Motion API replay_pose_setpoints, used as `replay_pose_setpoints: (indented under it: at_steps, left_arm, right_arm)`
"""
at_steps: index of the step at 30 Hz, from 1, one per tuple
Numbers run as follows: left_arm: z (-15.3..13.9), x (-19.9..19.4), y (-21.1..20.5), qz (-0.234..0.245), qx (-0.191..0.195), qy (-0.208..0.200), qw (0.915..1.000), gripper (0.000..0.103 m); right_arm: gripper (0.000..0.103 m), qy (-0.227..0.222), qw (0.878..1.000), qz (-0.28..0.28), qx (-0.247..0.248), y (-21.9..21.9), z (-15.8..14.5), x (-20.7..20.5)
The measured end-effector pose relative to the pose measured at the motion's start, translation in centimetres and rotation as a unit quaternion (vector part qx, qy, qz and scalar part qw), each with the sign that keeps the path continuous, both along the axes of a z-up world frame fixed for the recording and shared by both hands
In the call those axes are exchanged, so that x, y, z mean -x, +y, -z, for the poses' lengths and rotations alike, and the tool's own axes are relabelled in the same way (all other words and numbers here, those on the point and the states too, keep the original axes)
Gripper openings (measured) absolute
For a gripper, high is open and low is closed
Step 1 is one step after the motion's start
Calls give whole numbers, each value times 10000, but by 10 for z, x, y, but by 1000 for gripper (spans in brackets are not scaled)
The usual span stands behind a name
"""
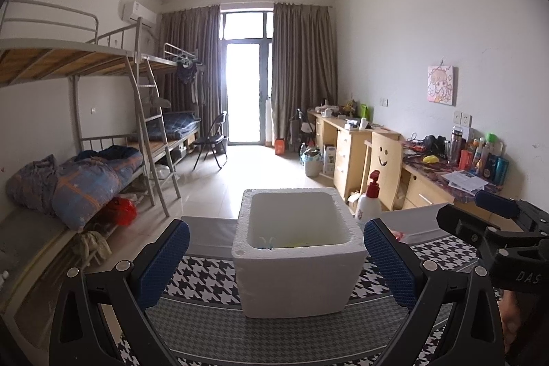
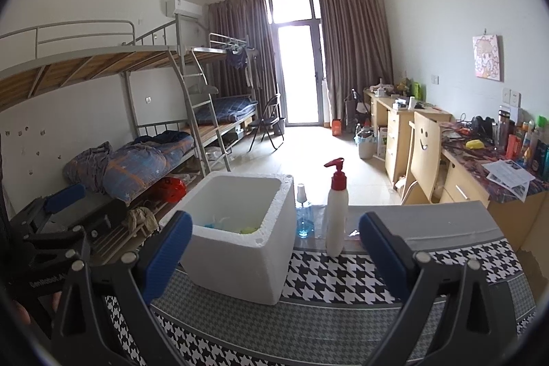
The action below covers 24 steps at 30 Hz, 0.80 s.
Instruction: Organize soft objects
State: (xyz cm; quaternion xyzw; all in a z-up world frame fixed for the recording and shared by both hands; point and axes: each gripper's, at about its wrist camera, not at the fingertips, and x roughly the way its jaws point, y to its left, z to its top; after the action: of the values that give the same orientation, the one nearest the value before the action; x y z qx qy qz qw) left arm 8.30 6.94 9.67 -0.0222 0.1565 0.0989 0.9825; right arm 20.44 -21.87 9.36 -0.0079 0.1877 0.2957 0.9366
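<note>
A white foam box (image 1: 295, 249) stands on the houndstooth cloth (image 1: 212, 325); it also shows in the right wrist view (image 2: 240, 246). Inside lie soft things: a yellow-green one (image 2: 248, 229) and a pale blue one (image 2: 212, 223), mostly hidden by the walls; they show faintly in the left wrist view (image 1: 295, 242). My left gripper (image 1: 274, 259) is open and empty, its jaws wide either side of the box's near face. My right gripper (image 2: 274, 249) is open and empty, just right of the box. Each gripper shows at the other view's edge.
A white pump bottle with a red top (image 2: 336, 215) and a small blue bottle (image 2: 303, 215) stand right of the box. The pump bottle shows behind the box in the left wrist view (image 1: 370, 201). Bunk beds stand left, desks right.
</note>
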Motion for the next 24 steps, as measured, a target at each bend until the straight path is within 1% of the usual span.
replay_pose_setpoints:
  at_steps: [3,6,9,15,24]
  left_arm:
    - [0,5,0,36,27,-56,10000,102]
    - [1,9,-3,55,44,-72,9999,102]
    - [2,11,-7,71,29,-95,9999,102]
    - [6,16,-9,120,29,-167,9998,102]
    - [15,31,-16,164,11,-246,9996,102]
  right_arm:
    - [99,-108,9999,28,6,-2,0,6]
    - [102,-121,9999,43,-82,-5,0,10]
    - [102,-196,9997,80,-145,-9,0,16]
    - [102,-404,9991,88,-53,-9,2,27]
    - [102,-489,9987,82,-102,-14,10,39]
